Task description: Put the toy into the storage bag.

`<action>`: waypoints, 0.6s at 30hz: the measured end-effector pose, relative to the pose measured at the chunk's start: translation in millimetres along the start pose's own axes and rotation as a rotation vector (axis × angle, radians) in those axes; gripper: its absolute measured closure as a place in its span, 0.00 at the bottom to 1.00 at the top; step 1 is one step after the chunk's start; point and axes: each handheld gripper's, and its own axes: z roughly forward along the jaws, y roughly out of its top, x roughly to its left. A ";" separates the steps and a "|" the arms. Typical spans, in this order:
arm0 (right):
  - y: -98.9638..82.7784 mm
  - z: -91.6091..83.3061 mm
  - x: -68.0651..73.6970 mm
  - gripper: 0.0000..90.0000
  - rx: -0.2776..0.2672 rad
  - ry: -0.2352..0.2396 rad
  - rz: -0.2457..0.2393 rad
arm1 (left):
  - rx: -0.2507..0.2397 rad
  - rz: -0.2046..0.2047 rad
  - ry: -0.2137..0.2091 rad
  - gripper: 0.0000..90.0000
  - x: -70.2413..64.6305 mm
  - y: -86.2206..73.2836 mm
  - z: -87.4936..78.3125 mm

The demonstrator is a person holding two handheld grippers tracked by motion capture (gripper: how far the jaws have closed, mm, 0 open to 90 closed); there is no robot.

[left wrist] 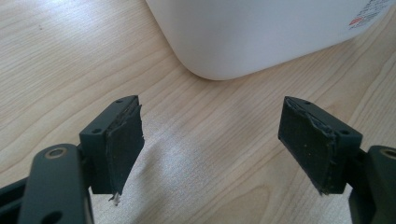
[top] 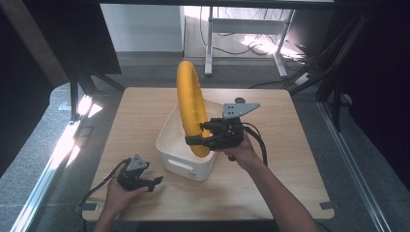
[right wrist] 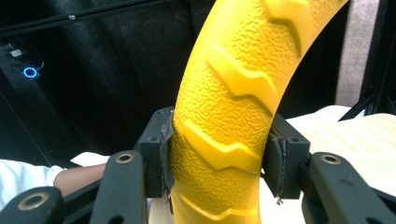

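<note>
Sunlight falls across a grey floor behind a pale wooden table [top: 270, 174], with desk legs and loose cables farther back. On the table sits a white plastic bin [top: 180, 162] with rounded corners; its near wall shows close up in the left gripper view.

Held upright over the bin is a yellow ring [top: 189, 108] with a pebbled skin and raised zigzag treads, much like a toy tyre. Its lower arc reaches down to the bin's rim, though whether it touches the bin cannot be told. The right gripper [top: 199, 133] is clamped across that lower arc, one jaw on each flank of the tread — the right gripper view shows both pads pressed flat against the yellow sides.

The left gripper [top: 153, 183] rests low by the table's near-left part, just beside the bin's corner, with its jaws spread wide and nothing between them.

By its look the ring is probably light and somewhat rubbery. The rough texture should give good friction, so slipping seems unlikely. Gripping across the band's width, as now, looks the sound hold — though a tall ring held near its bottom may want to tip sideways.
</note>
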 end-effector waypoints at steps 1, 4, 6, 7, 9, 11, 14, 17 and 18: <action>-0.7 0.2 -0.2 0.56 0.001 0.000 0.004 | 0.000 0.000 0.000 0.25 0.0 0.0 0.0; -2.5 1.0 -1.7 0.56 0.000 -0.002 0.001 | 0.000 0.000 -0.001 0.25 0.0 0.0 0.1; -3.6 1.0 -2.2 0.56 0.005 -0.001 0.005 | 0.000 0.000 -0.001 0.25 -0.1 0.0 0.2; -4.2 1.3 -2.6 0.56 0.005 -0.002 0.005 | 0.000 -0.001 -0.002 0.25 -0.1 0.0 0.3; -5.3 1.6 -3.4 0.56 0.007 -0.002 0.006 | 0.002 0.000 -0.001 0.25 -0.2 -0.1 0.5; -6.2 1.7 -3.7 0.56 0.009 -0.002 0.016 | 0.003 0.000 -0.002 0.25 -0.3 -0.1 0.7; -7.9 2.2 -4.4 0.56 0.015 -0.004 0.018 | 0.003 -0.001 -0.001 0.25 -0.3 -0.1 0.7; -9.6 3.2 -5.1 0.56 0.019 -0.003 0.021 | 0.004 0.001 -0.002 0.24 -0.3 -0.1 0.8; -10.0 3.6 -5.2 0.56 0.020 -0.002 0.023 | 0.004 0.001 -0.002 0.24 -0.3 -0.1 0.9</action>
